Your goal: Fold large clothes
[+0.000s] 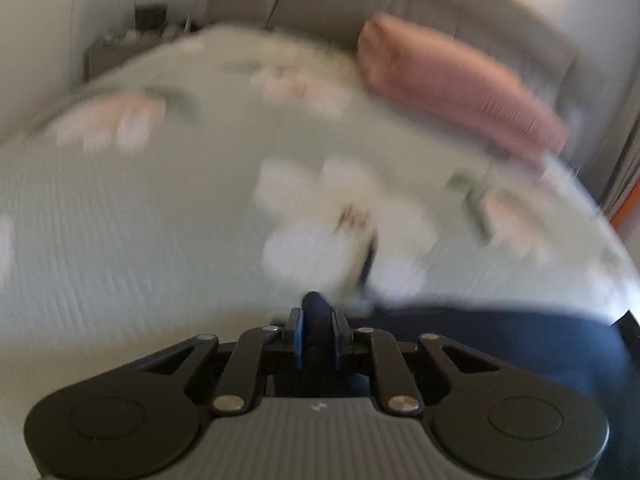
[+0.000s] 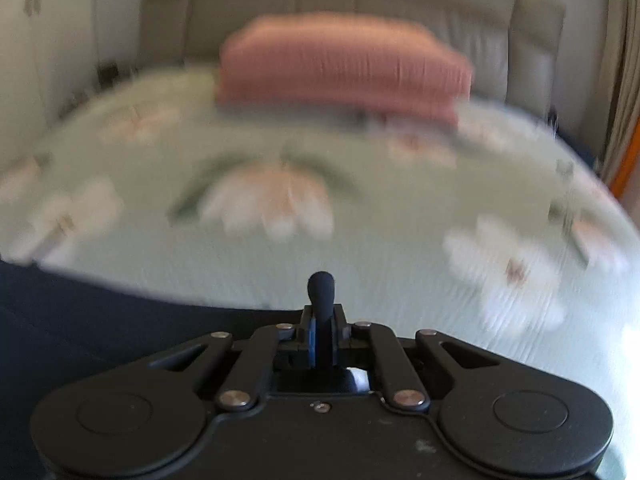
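A dark navy garment (image 1: 500,340) lies along the near edge of a bed. My left gripper (image 1: 316,320) is shut on a pinched fold of the navy cloth, which pokes up between the jaws. The cloth spreads away to the right in the left wrist view. My right gripper (image 2: 322,312) is shut on another fold of the same navy garment (image 2: 100,320), which spreads to the left in the right wrist view. Both views are blurred by motion.
The bed has a pale green bedspread (image 1: 160,220) with white and pink flowers (image 2: 272,200). A pink pillow (image 2: 340,64) lies at the head by a grey padded headboard (image 2: 360,4). A dark nightstand (image 1: 120,48) stands far left. Curtains (image 2: 624,80) hang at the right.
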`<action>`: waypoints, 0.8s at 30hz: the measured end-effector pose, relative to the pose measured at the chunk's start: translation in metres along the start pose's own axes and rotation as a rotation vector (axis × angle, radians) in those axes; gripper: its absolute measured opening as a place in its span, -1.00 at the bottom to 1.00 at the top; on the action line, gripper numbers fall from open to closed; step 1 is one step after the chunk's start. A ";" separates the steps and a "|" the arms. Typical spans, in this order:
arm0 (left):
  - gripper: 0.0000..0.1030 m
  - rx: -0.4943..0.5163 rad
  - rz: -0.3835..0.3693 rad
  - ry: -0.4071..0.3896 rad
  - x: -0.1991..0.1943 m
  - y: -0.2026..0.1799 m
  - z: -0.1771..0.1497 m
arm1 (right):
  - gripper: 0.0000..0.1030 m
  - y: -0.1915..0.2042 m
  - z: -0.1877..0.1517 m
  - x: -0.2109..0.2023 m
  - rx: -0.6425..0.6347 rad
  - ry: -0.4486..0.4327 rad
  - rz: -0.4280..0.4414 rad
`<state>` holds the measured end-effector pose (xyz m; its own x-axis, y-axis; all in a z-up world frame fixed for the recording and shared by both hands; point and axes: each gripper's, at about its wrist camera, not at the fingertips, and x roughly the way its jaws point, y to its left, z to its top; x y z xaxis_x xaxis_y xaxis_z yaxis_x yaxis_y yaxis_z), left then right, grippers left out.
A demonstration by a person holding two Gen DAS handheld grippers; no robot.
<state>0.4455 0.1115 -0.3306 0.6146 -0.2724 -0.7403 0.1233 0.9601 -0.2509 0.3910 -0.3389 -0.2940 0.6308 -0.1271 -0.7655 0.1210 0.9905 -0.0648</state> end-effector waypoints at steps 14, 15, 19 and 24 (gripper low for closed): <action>-0.54 0.192 -0.197 -0.089 -0.133 -0.073 -0.019 | -0.36 0.052 -0.010 -0.143 -0.126 -0.083 0.083; -0.54 0.209 -0.223 -0.060 -0.131 -0.084 -0.029 | -0.36 0.068 -0.018 -0.140 -0.157 -0.064 0.101; -0.70 0.206 -0.165 0.096 -0.102 -0.091 -0.084 | -0.51 0.091 -0.058 -0.105 -0.225 0.050 0.046; -0.94 -0.015 -0.170 0.130 -0.119 -0.003 -0.120 | -0.05 0.045 -0.107 -0.117 -0.167 0.068 0.017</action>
<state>0.2788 0.1334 -0.3166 0.4801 -0.4375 -0.7603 0.2046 0.8987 -0.3880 0.2407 -0.2739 -0.2759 0.5780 -0.1116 -0.8084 -0.0222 0.9881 -0.1523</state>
